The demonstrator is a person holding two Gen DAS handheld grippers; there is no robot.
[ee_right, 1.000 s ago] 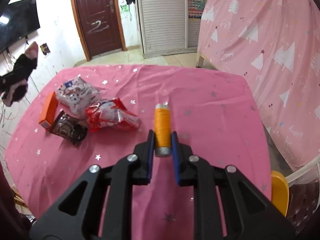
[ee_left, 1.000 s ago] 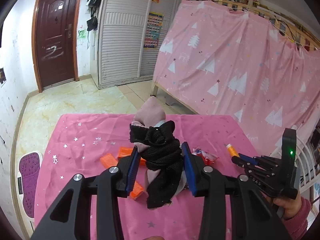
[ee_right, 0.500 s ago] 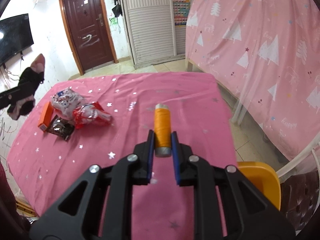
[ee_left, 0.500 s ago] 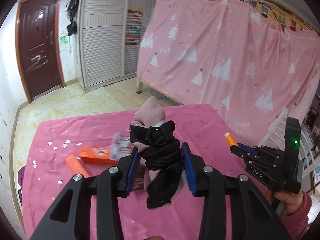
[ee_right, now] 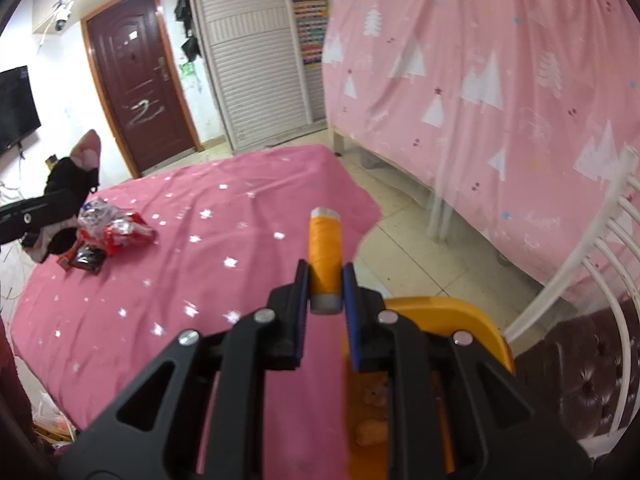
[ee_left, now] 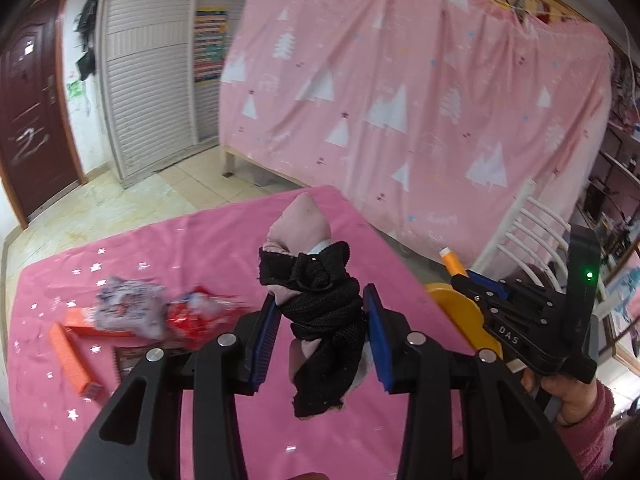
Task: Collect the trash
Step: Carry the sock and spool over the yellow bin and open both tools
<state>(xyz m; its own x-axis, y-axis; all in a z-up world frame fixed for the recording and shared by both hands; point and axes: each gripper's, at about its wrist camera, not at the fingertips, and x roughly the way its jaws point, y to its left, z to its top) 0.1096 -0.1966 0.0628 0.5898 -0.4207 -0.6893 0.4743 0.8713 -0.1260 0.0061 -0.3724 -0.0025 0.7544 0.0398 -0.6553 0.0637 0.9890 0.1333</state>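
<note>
Above the pink star-print tablecloth (ee_left: 208, 240), left gripper (ee_left: 320, 332) clamped on a bundle of black mesh and pale pink fabric (ee_left: 320, 300), blue pads pressing both sides, pink tip poking up and a black end hanging below the fingers. Over the table's right edge, right gripper (ee_right: 325, 284) clenched around an orange spool (ee_right: 325, 256) with grey ends, held lengthwise between the blue pads, far end sticking out past the fingertips. Directly beneath and just right of that gripper, an orange bin (ee_right: 440, 312) beside the table, some pale scraps dimly visible inside. Back on the cloth, toward the left side, a cluster of litter: a crinkled white-and-purple wrapper (ee_left: 128, 308) touching a red-and-white wrapper (ee_left: 200, 312), an orange box (ee_left: 70, 356) lying flat nearby, a dark wrapper (ee_right: 88, 258) just beside the red one. Behind the table, a pink sheet with white tree shapes (ee_left: 400, 100), a white slatted wardrobe (ee_left: 152, 80) and a dark brown door (ee_right: 136, 80). At far right, a white metal chair (ee_right: 592, 240) with a dark padded seat.
</note>
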